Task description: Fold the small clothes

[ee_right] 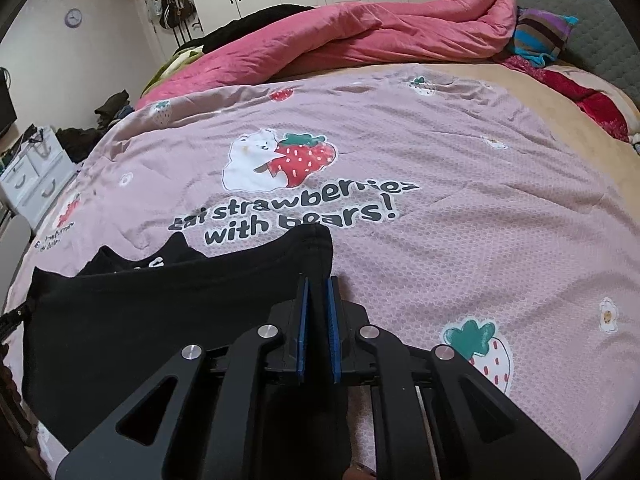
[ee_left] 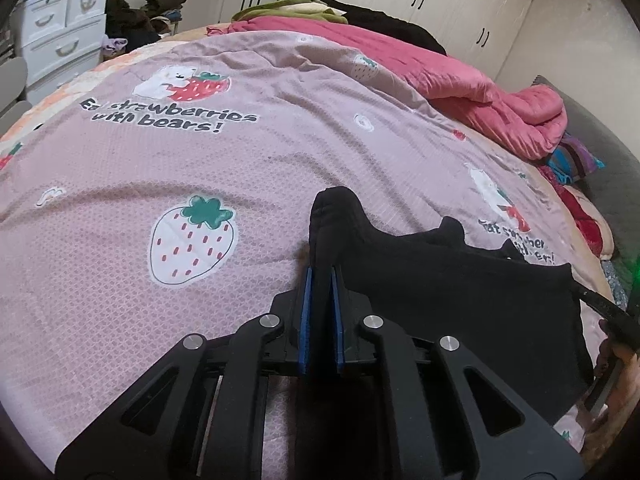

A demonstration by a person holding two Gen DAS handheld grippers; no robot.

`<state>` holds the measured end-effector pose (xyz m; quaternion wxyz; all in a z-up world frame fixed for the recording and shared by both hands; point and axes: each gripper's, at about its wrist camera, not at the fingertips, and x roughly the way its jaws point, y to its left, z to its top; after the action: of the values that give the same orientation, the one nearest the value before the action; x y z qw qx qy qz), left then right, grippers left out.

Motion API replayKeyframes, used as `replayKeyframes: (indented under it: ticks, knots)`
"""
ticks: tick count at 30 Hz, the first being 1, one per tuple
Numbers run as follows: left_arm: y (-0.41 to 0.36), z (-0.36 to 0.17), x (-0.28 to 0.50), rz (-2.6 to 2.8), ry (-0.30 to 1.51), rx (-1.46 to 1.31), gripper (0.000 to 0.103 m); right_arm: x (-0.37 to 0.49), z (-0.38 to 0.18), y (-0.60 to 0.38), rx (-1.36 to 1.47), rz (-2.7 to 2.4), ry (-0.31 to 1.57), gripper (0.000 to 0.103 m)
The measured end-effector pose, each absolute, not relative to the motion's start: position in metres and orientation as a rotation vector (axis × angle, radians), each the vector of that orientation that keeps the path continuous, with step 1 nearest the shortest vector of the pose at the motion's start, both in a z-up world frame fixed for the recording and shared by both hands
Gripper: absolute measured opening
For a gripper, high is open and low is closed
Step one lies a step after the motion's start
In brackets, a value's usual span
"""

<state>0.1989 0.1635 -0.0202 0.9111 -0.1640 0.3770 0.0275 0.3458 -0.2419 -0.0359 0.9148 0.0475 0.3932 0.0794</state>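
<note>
A small black garment (ee_left: 460, 300) lies on a pink bedspread (ee_left: 280, 160) printed with strawberries and bears. My left gripper (ee_left: 321, 276) is shut on the garment's left corner, and a bunch of black cloth sticks up past its blue pads. In the right wrist view the same black garment (ee_right: 160, 312) spreads to the left, with my right gripper (ee_right: 318, 284) shut on its right corner. The cloth hangs taut between the two grips. The other gripper's black edge (ee_left: 608, 308) shows at the far right of the left wrist view.
A rumpled pink quilt (ee_right: 360, 36) and dark clothes lie along the bed's far side. A striped pillow (ee_right: 540, 36) rests by the grey headboard (ee_right: 592, 28). White drawers (ee_left: 60, 40) stand left of the bed, wardrobes (ee_left: 460, 4) behind it.
</note>
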Motion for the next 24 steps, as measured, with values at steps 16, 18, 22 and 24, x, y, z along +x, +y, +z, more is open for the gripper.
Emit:
replayKeyframes:
  ticks: [16, 18, 22, 24]
  knots:
    - [0.143, -0.006, 0.150, 0.048, 0.811, -0.309, 0.033, 0.258, -0.018, -0.232, 0.075, 0.254, 0.811, 0.044]
    - [0.135, -0.010, 0.141, 0.044, 0.830, -0.299, 0.037, 0.246, -0.021, -0.225, 0.049, 0.285, 0.829, 0.044]
    - [0.123, -0.021, 0.128, 0.028, 0.882, -0.290, 0.040, 0.229, -0.032, -0.213, 0.002, 0.318, 0.871, 0.048]
    - [0.117, -0.027, 0.121, 0.027, 0.903, -0.281, 0.042, 0.226, -0.040, -0.211, -0.012, 0.304, 0.907, 0.048]
